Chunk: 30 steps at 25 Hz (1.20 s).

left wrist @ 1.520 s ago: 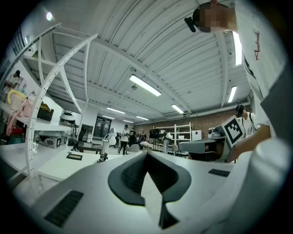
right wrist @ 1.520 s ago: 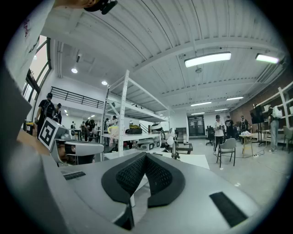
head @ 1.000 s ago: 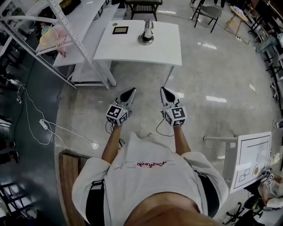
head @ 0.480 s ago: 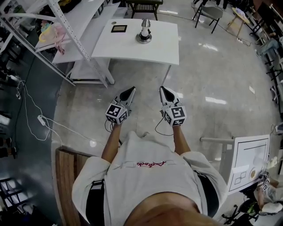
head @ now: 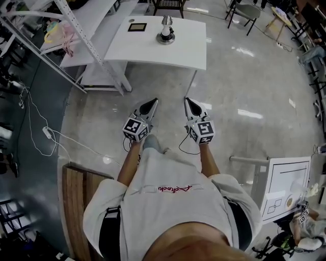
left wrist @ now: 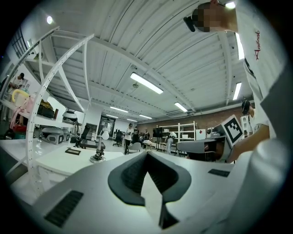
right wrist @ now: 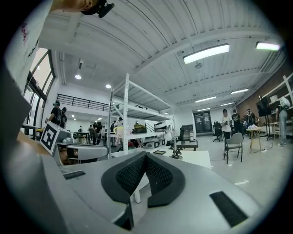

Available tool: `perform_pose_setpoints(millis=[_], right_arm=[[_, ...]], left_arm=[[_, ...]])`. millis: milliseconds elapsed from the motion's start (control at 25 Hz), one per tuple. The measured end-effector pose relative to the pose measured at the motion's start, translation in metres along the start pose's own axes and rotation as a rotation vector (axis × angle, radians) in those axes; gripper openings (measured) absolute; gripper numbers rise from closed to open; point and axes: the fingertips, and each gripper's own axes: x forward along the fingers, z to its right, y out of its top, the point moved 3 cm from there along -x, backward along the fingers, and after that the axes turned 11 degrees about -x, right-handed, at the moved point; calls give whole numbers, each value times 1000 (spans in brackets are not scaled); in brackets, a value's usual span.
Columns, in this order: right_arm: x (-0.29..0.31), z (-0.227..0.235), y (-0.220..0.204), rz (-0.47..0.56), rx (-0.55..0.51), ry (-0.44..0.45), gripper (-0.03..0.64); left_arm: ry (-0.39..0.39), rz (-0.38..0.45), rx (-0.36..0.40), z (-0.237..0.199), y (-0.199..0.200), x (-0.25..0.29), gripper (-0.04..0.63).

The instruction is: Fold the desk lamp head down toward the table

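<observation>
We count two tools: one left tool (head: 152, 104) and one right tool (head: 188, 103). The bench (head: 188, 51) ahead carries one desk lamp (head: 166, 31) and one dark flat square (head: 136, 27). Beyond it, we count one grey chair (head: 243, 11).

My leg (head: 151, 144) now forward beneath my left gripper (head: 153, 103), tabletop (head: 147, 51) and desk lamp (head: 166, 30) higher in the head view.

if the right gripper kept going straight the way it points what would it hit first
The way ahead of the right gripper looks free up to the white table; it would probably meet the table's near edge or leg before the desk lamp, though depth is unclear.
</observation>
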Motion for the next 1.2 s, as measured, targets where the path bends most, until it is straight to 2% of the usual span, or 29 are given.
perform_pose_setpoints(millis=[720,1200], right_arm=[[48,31,-9,6,-21,25,21],[127,60,-26,-5,-28,41,21]], left_arm=[[-13,10,5,-32,7,53,25],[-7,-5,-28,-103,5,105,25]])
